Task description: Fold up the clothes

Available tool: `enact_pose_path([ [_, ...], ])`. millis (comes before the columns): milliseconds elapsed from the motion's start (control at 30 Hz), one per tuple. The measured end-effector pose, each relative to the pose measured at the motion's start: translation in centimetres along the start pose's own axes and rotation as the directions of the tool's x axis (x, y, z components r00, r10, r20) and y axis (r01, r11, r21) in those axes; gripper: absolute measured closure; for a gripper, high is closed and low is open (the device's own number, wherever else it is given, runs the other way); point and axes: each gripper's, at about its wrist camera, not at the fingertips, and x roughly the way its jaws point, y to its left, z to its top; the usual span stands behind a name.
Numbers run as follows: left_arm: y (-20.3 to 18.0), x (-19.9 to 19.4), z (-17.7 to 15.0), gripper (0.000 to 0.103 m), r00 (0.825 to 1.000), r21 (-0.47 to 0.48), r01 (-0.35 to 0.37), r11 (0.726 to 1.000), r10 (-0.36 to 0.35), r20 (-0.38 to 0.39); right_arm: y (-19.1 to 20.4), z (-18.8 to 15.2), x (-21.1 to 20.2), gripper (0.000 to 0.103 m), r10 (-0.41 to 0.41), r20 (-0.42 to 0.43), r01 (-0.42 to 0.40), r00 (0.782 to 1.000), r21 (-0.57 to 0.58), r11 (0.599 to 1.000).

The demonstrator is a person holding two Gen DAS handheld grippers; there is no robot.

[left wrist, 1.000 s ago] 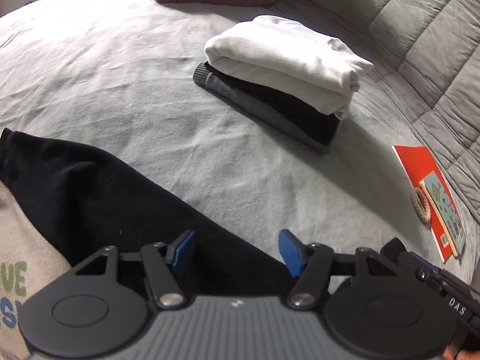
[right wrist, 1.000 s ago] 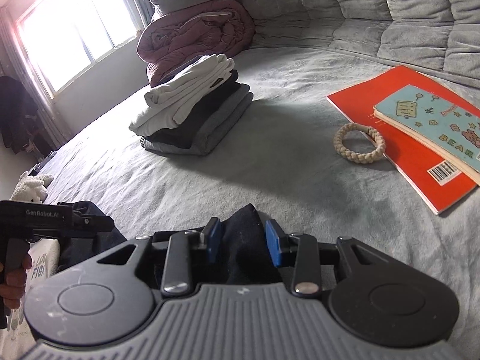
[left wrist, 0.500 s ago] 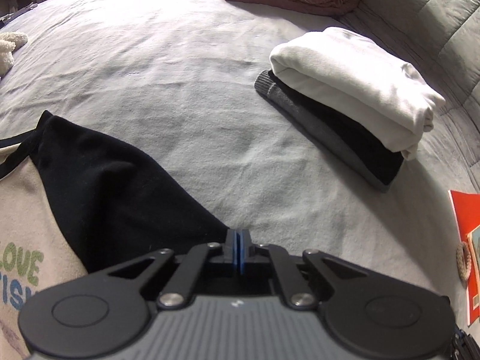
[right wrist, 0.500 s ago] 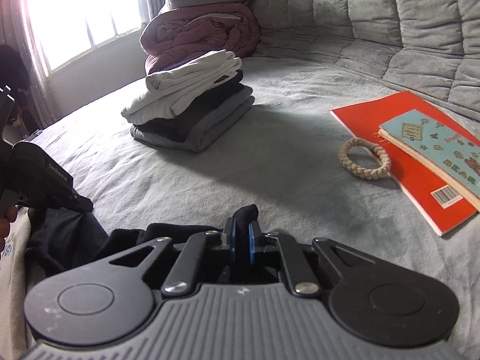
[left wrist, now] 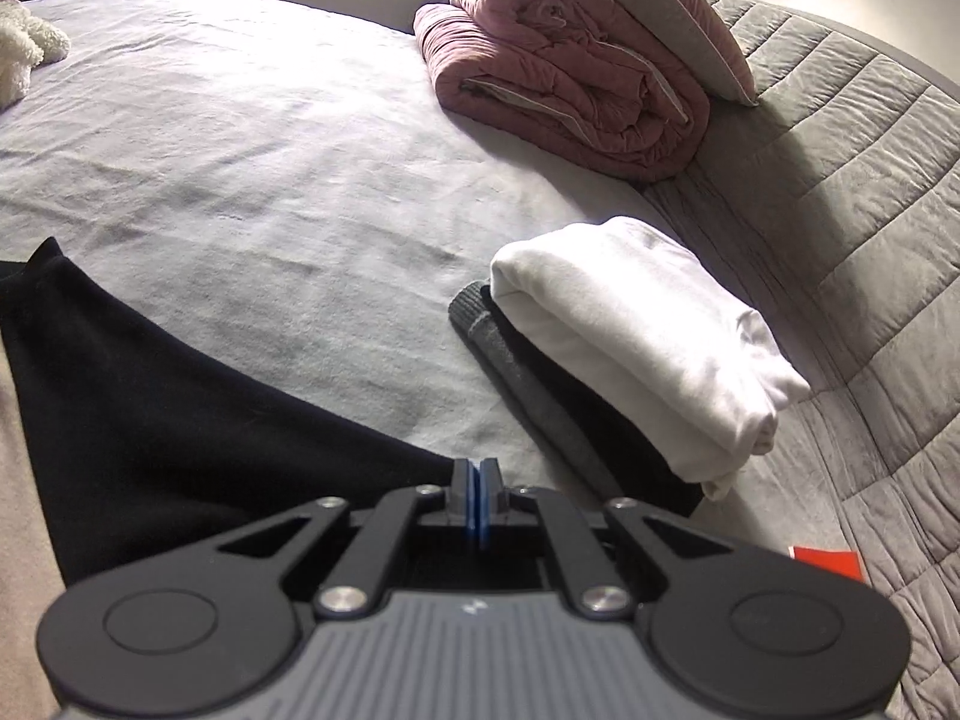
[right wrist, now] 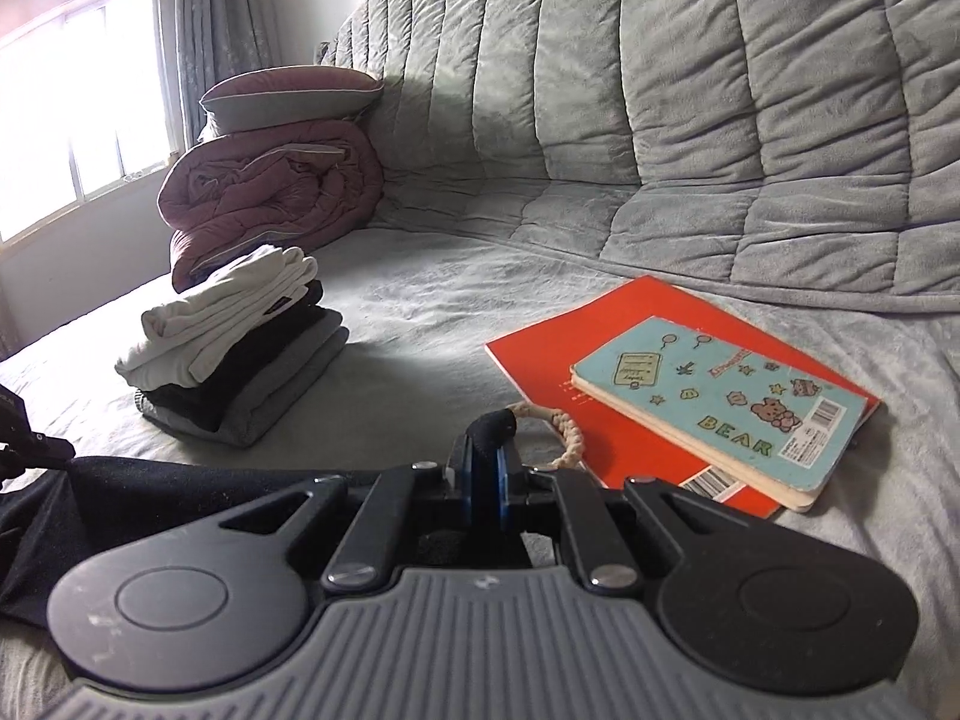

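Observation:
A shirt with a black sleeve (left wrist: 180, 420) and a beige body (left wrist: 24, 480) lies on the grey bed sheet (left wrist: 270, 180). My left gripper (left wrist: 478, 483) is shut, its pads pinching the sleeve's edge. My right gripper (right wrist: 483, 468) is shut on the black sleeve (right wrist: 180, 492), and a tuft of fabric sticks up between its fingers. In the right wrist view the sleeve stretches leftwards to the left gripper's body (right wrist: 18, 438). A folded stack (left wrist: 630, 348) of white, black and grey clothes sits just beyond, and it shows as the folded stack (right wrist: 240, 354) on the left of the right wrist view.
A rolled pink duvet (left wrist: 570, 78) with a pillow (right wrist: 288, 96) on top stands at the back. A red book (right wrist: 600, 330), a teal notebook (right wrist: 720, 402) and a braided ring (right wrist: 567, 441) lie right of my right gripper. A quilted grey backrest (right wrist: 720, 90) borders the bed. A white plush toy (left wrist: 24, 48) lies far left.
Both grippers went from open to shut on the black sleeve. Both have since risen and tilted up, lifting the sleeve taut between them.

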Motion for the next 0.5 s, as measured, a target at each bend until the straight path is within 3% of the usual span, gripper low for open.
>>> enact_pose_path([
  [300,0.4,3.4,-2.2,0.1,1.0,0.066,-0.007,0.998,0.006,0.01,-0.8,-0.3,1.6,0.094,-0.04,-0.005,0.04,0.999,-0.006,0.999],
  [333,0.3,3.2,-2.3,0.096,1.0,0.09,0.006,0.996,-0.008,0.016,-0.9,-0.3,1.9,0.094,-0.039,-0.01,0.039,0.999,-0.005,0.999],
  [400,-0.1,2.6,-2.4,0.075,0.999,0.14,0.045,0.989,-0.047,0.013,-0.9,-0.5,2.3,0.089,-0.037,-0.021,0.037,0.999,-0.005,0.999],
  [433,-0.3,2.2,-2.5,0.059,0.998,0.162,0.061,0.985,-0.064,0.011,-0.9,-0.6,2.5,0.087,-0.036,-0.026,0.036,0.999,-0.005,0.999],
  [467,-0.5,1.8,-2.7,0.05,0.997,0.184,0.077,0.98,-0.08,0.008,-1.2,-0.5,2.5,0.084,-0.029,-0.031,0.029,0.999,0.008,1.0],
  [500,-0.7,1.4,-2.8,0.049,0.995,0.21,0.094,0.973,-0.097,0.006,-1.5,-0.3,2.3,0.077,-0.017,-0.035,0.018,0.999,0.028,0.999],
])
